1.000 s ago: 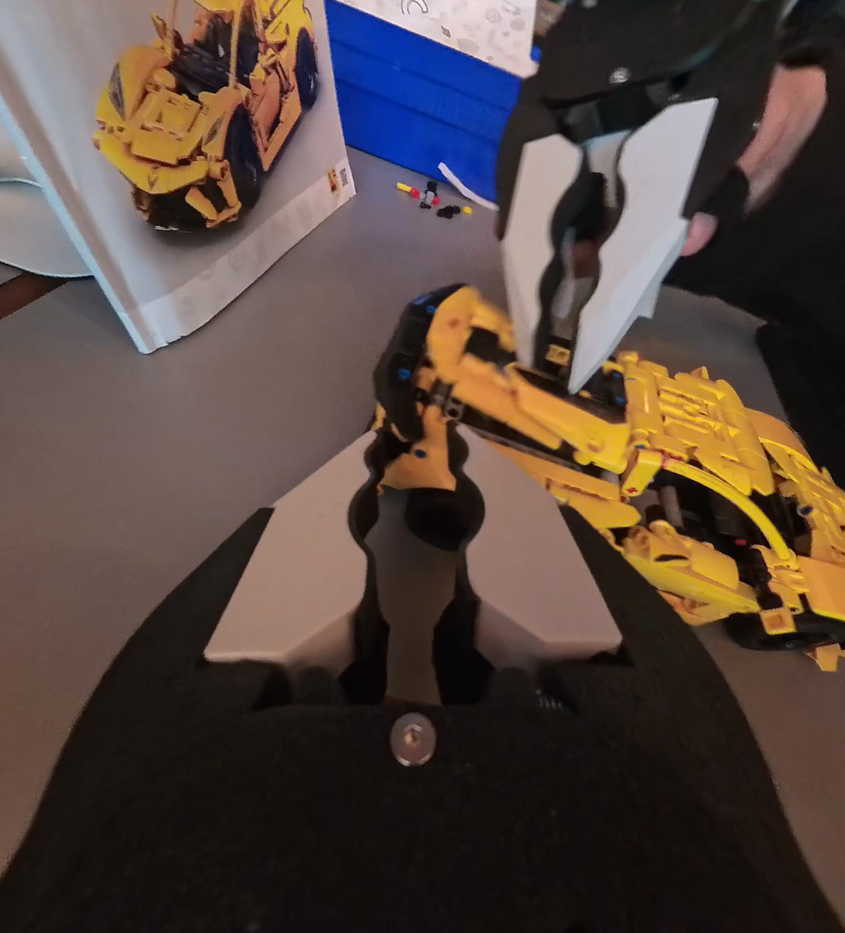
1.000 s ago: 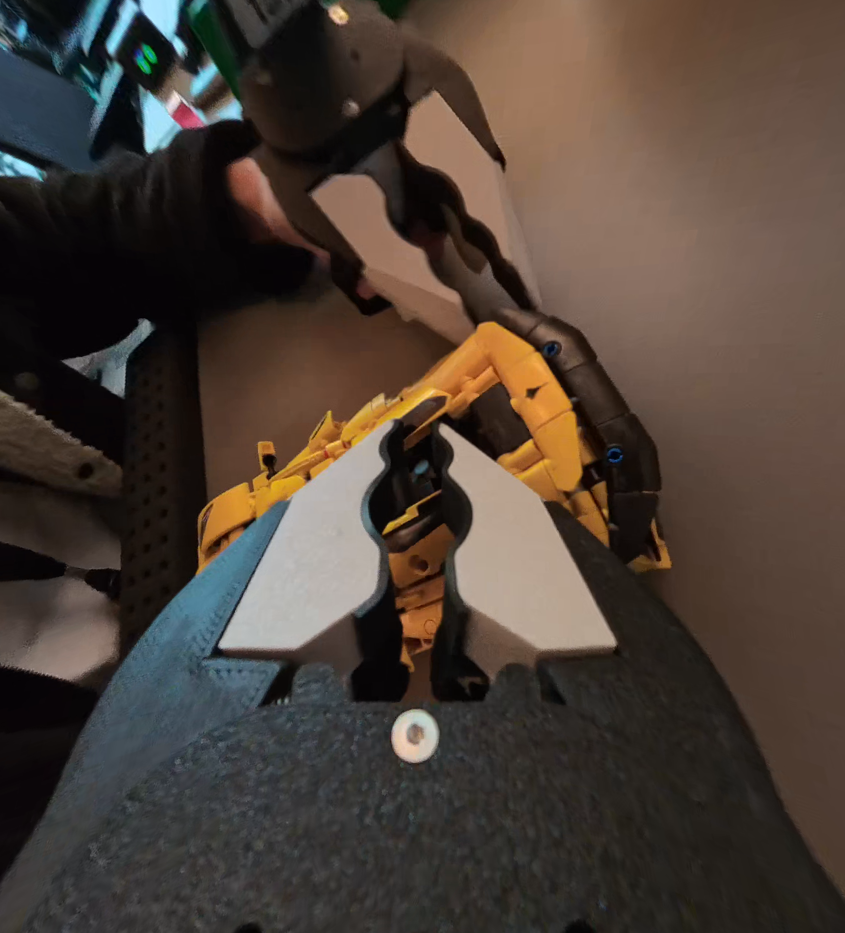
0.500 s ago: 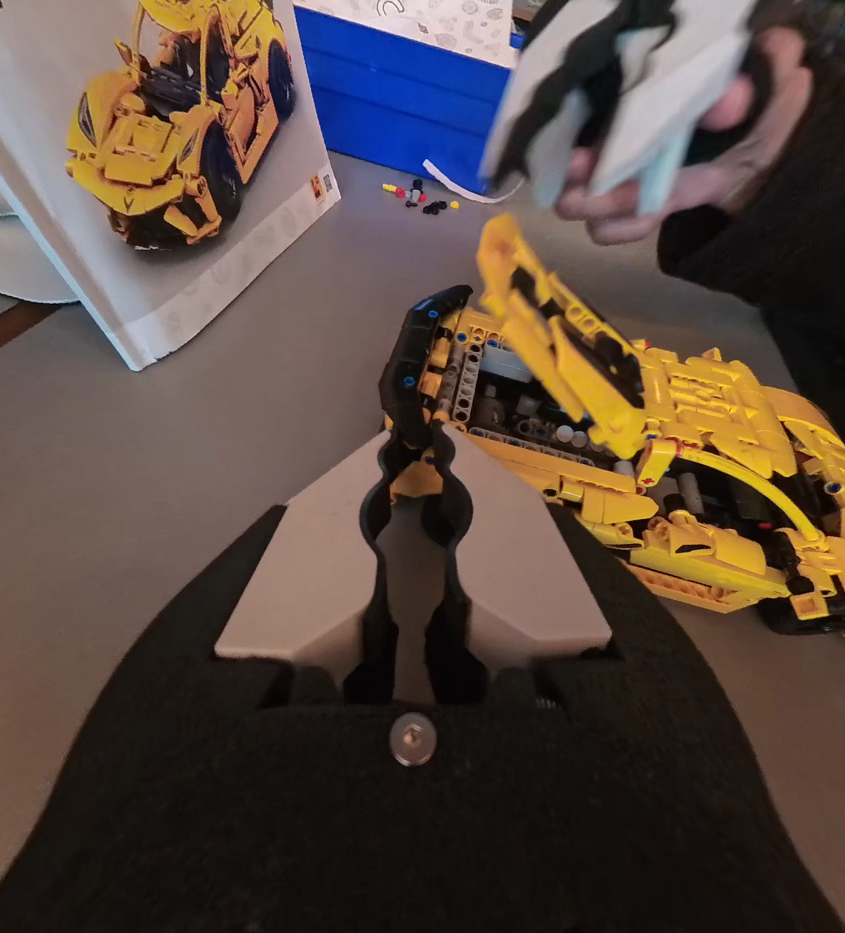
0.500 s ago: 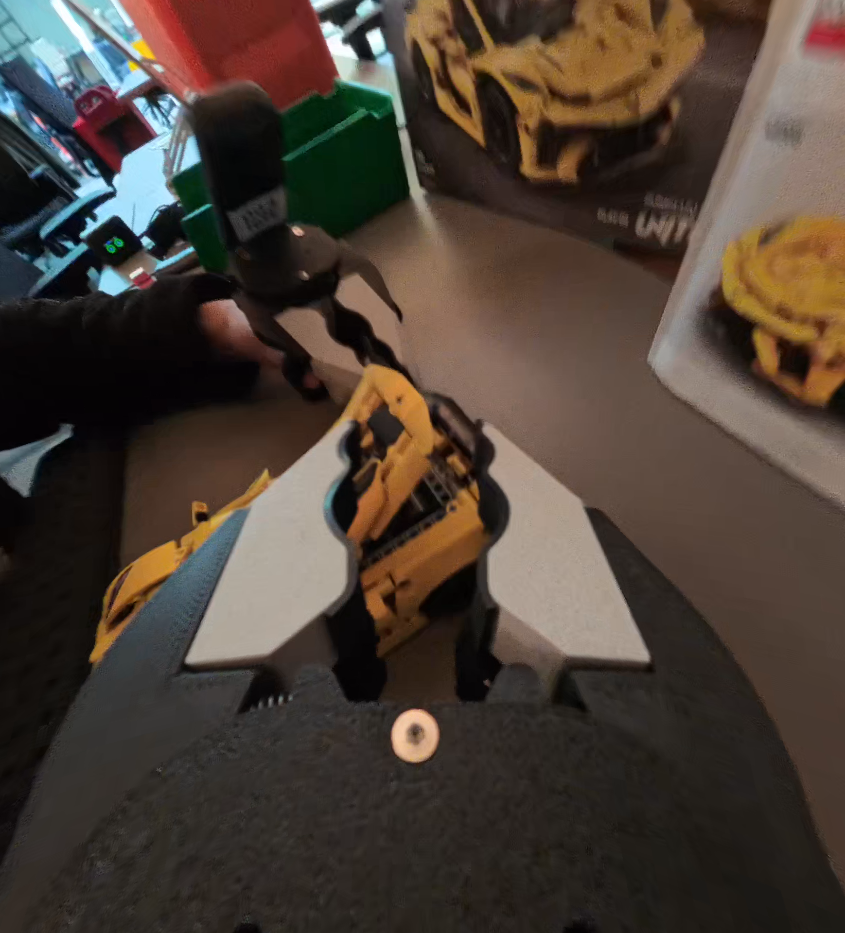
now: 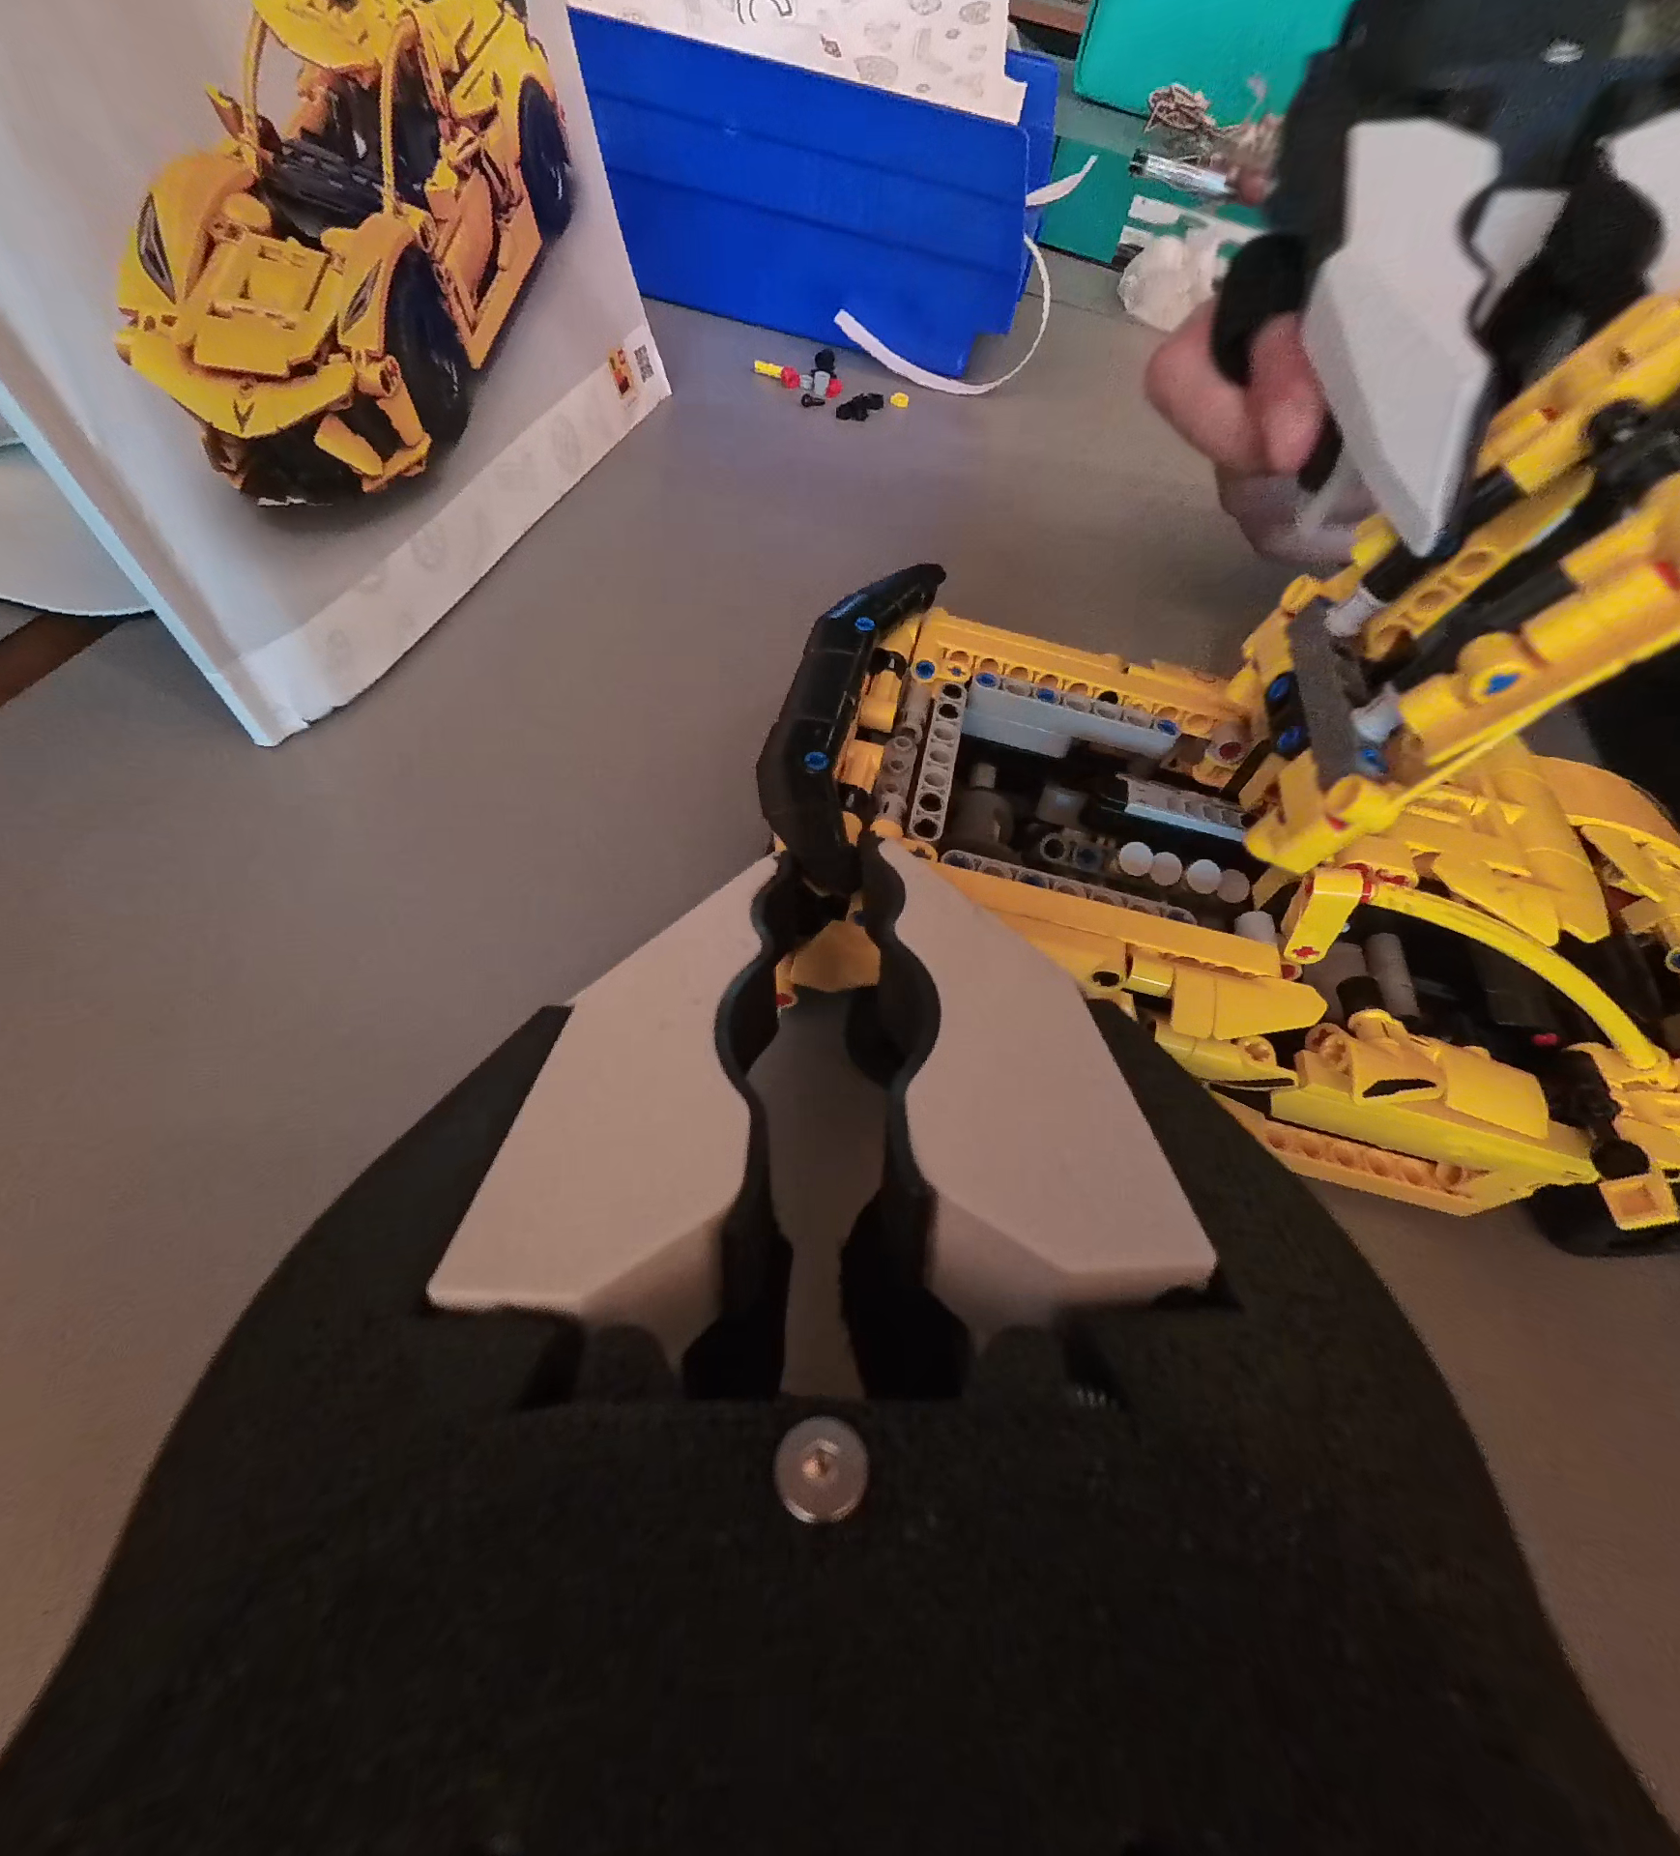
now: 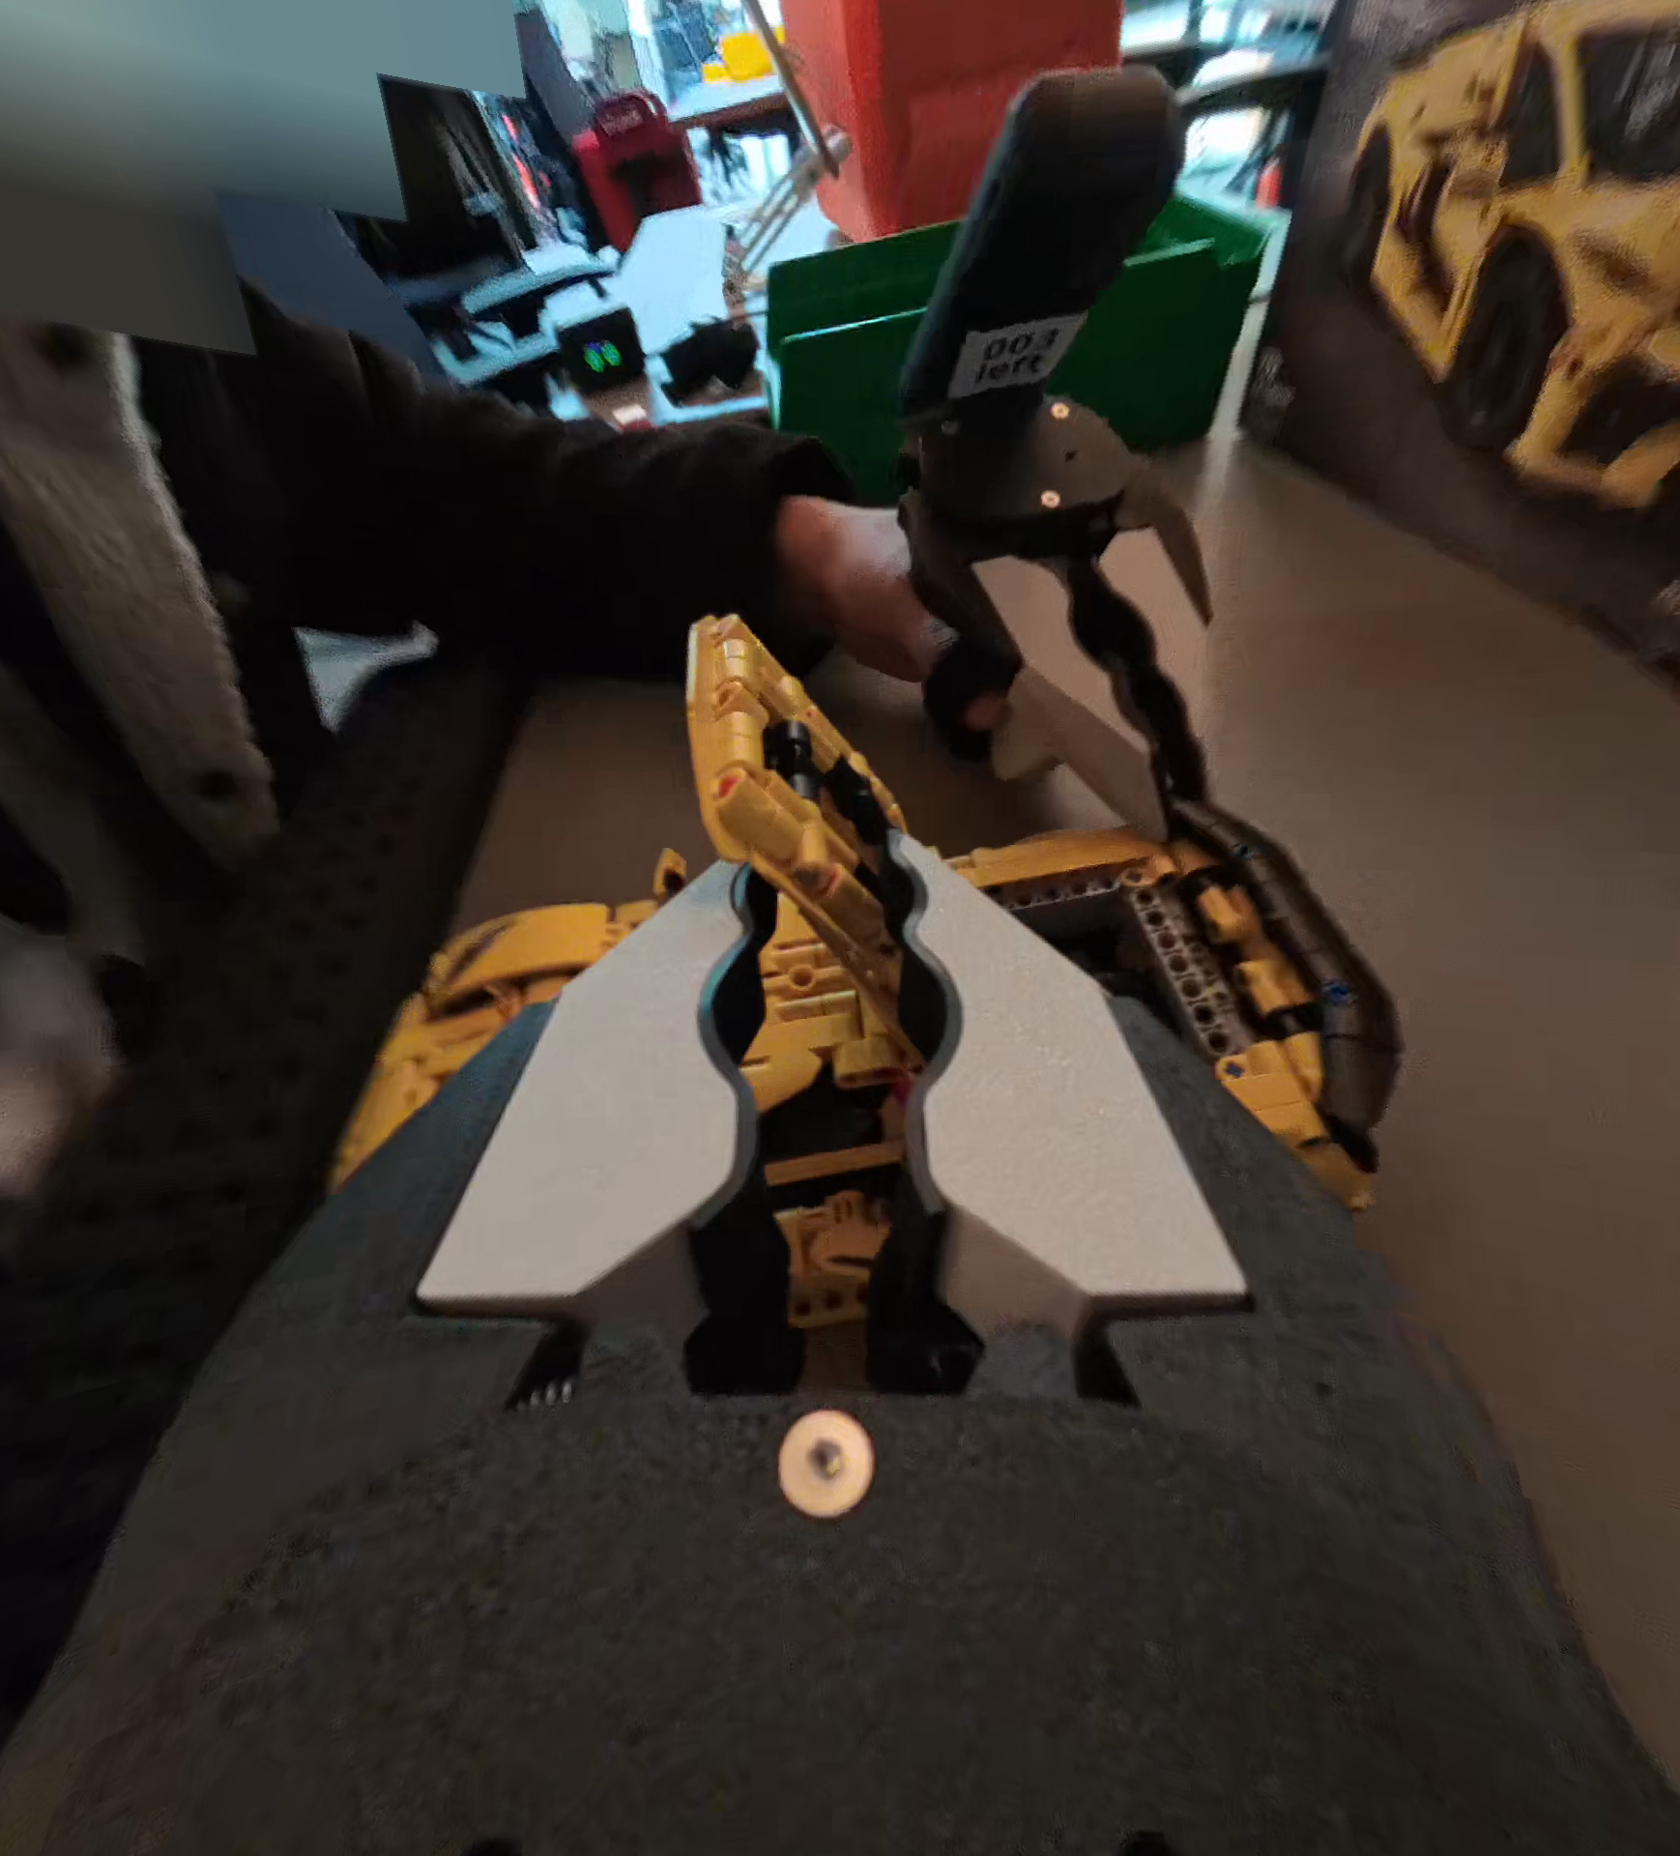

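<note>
A yellow brick-built car (image 5: 1418, 1055) lies on the grey table. My left gripper (image 5: 828, 869) is shut on its black end bumper (image 5: 816, 723). My right gripper (image 6: 816, 864) is shut on the car's hinged yellow cover panel (image 6: 766, 763) and holds it swung up. In the left wrist view the right gripper (image 5: 1509, 331) grips the raised panel (image 5: 1559, 623) at the upper right, above the exposed grey and black inner parts. In the right wrist view the left gripper (image 6: 1152, 793) pinches the bumper (image 6: 1318, 964) at the car's (image 6: 1218, 964) far end.
A white box with a car picture (image 5: 314, 402) stands at the back left, a blue bin (image 5: 796, 201) behind it. Small loose pieces (image 5: 826, 387) lie before the bin. A green bin (image 6: 916, 331) and a dark picture box (image 6: 1519, 251) stand beyond. A person's sleeve (image 6: 515, 542) reaches in. There is about 12 cm between the tips of the two grippers.
The right gripper left the closed panel, came back and closed on it, and the panel has swung up and open, exposing the car's inside. The left gripper has closed on the bumper.
</note>
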Demonstrator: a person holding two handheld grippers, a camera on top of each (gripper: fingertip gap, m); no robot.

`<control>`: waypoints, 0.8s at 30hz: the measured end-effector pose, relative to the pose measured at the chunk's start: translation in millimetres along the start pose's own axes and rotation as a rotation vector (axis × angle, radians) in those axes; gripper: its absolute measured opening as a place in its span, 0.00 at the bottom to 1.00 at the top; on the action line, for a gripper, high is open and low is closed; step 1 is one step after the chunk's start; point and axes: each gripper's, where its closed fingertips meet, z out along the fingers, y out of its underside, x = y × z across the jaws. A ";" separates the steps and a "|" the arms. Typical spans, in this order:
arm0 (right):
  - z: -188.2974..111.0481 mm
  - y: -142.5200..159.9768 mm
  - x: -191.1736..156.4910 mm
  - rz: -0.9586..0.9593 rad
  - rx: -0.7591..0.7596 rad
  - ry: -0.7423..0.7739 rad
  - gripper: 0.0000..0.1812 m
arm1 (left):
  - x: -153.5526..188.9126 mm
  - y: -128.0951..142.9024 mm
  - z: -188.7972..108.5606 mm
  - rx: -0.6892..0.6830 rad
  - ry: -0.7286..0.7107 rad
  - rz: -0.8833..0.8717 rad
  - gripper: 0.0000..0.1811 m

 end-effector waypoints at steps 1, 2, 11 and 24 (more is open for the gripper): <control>0.1 1.1 -2.1 -0.072 -0.003 0.039 0.11 | 0.2 -0.1 -0.4 0.002 -0.005 0.004 0.07; 0.5 1.9 -3.7 -0.126 -0.007 0.070 0.11 | 1.1 -0.1 -1.1 0.004 -0.004 0.001 0.07; 0.3 5.6 -20.2 -0.240 -0.074 0.082 0.09 | 80.9 -17.3 -41.8 0.188 0.265 0.115 0.20; -12.6 28.5 3.4 -0.109 -0.061 0.099 0.19 | 115.0 -7.5 2.8 0.060 0.373 0.109 0.14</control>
